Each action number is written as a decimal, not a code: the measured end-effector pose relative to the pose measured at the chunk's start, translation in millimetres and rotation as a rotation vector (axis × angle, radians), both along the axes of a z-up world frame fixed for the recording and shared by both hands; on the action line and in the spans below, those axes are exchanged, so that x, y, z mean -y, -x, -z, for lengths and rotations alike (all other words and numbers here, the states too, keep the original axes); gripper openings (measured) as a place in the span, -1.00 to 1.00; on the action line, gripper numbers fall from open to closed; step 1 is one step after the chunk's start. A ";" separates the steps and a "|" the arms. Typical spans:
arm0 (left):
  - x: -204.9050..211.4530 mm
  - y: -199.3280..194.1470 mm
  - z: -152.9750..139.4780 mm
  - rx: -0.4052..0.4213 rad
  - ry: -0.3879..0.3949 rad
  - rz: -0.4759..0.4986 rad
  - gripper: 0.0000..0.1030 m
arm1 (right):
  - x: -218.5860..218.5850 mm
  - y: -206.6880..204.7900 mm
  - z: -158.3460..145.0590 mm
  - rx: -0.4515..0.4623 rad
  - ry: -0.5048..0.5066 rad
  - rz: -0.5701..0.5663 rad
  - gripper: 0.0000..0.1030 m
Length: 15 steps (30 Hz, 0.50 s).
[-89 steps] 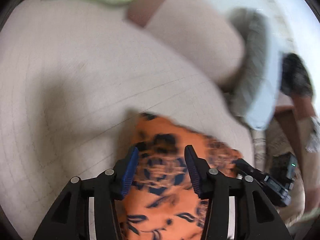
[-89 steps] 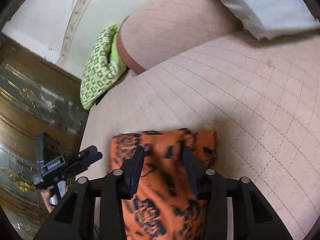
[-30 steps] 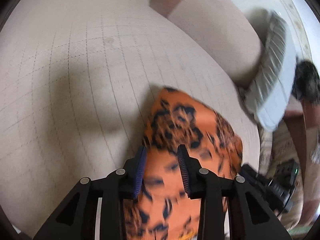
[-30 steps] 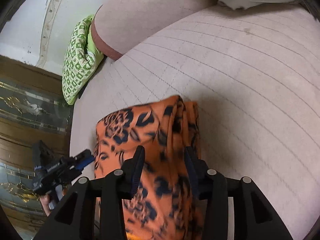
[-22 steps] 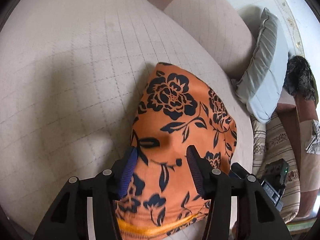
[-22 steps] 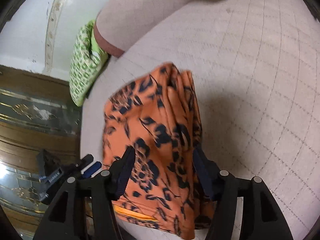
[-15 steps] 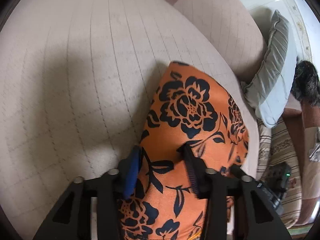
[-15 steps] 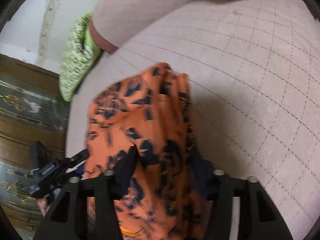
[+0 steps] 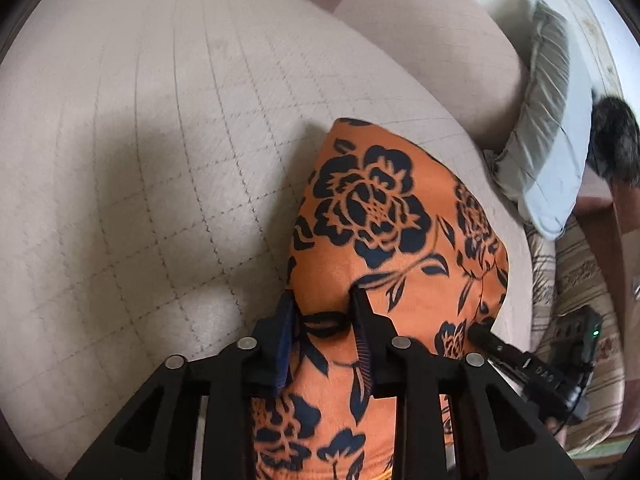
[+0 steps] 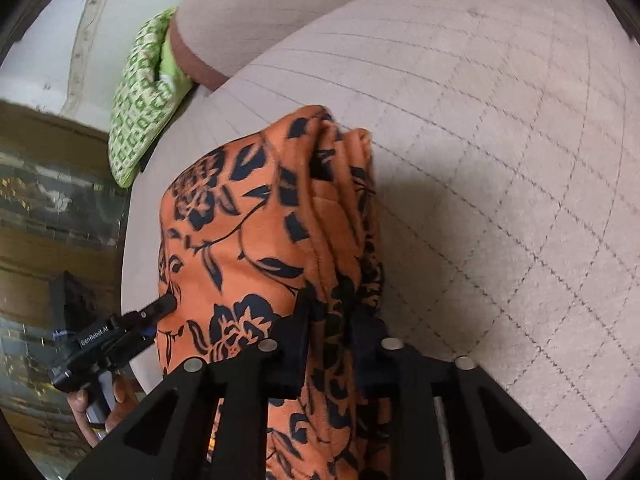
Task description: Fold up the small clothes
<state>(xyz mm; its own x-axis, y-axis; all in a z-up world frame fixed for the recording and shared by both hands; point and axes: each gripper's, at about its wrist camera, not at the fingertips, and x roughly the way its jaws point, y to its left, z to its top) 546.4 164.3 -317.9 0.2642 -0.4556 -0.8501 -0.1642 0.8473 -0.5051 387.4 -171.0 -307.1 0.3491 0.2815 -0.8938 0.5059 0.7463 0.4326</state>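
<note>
in your left wrist view, your left gripper (image 9: 325,312) is closed on the orange cloth with black flower print (image 9: 372,216), and the fabric is pinched between its two black fingers with blue pads (image 9: 285,334). the cloth is folded and it lies on the beige quilted cushion of the sofa (image 9: 160,140), with its far corner pointing away from you. at the right edge of the cloth you see the tip of your right gripper (image 9: 486,336), touching the fabric. behind, a grey-blue pillow (image 9: 548,152) leans against the beige backrest of the sofa (image 9: 432,40), and a dark furry thing (image 9: 612,144) is beside the pillow; what it is, you cannot tell. a striped fabric (image 9: 576,280) lies lower at the right

in your right wrist view, your right gripper (image 10: 329,312) is also closed on the orange cloth (image 10: 248,220), here on the thick side where several folded layers (image 10: 344,184) are stacked. the cloth rests on the same beige cushion (image 10: 500,140). at the left, your left gripper (image 10: 162,306) touches the other edge of the cloth, and your hand (image 10: 108,398) holds its handle. a green and white patterned pillow (image 10: 140,108) stands beside the backrest (image 10: 260,8)
</note>
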 end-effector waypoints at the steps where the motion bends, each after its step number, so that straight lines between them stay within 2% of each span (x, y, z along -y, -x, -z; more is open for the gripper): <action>1: 1.3 4.5 -4.1 0.006 -0.014 0.007 -0.46 | -0.6 5.2 -4.4 0.009 -0.007 0.014 -0.54; 2: 1.3 9.5 -7.1 0.011 -0.016 0.008 -0.46 | -1.9 10.7 -7.9 0.018 -0.014 0.017 -0.51; 5: -3.0 34.8 -14.1 0.012 -0.002 -0.003 -0.43 | -5.7 26.0 -15.0 0.023 -0.027 0.009 -0.14; 8: -21.7 72.5 -12.6 0.000 0.070 -0.045 -0.40 | -11.3 51.0 -13.9 0.041 -0.073 0.049 -0.10; 11: -23.6 94.3 -2.5 -0.018 0.079 -0.044 -0.45 | -23.7 76.7 -13.4 0.057 -0.075 0.077 -0.12; 13: -24.7 98.7 0.7 -0.014 0.085 -0.050 -0.59 | -28.7 84.8 -11.9 0.035 -0.031 0.072 -0.31; 15: -25.4 102.4 1.3 -0.010 0.080 -0.059 -0.75 | -28.0 88.0 -4.7 -0.003 -0.014 0.068 -0.79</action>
<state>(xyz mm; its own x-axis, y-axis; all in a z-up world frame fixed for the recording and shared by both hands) 444.0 189.7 -319.1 0.2845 -0.5060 -0.8143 -0.2179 0.7930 -0.5689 299.3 -143.0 -302.4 0.3656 0.2697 -0.8908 0.5567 0.7037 0.4415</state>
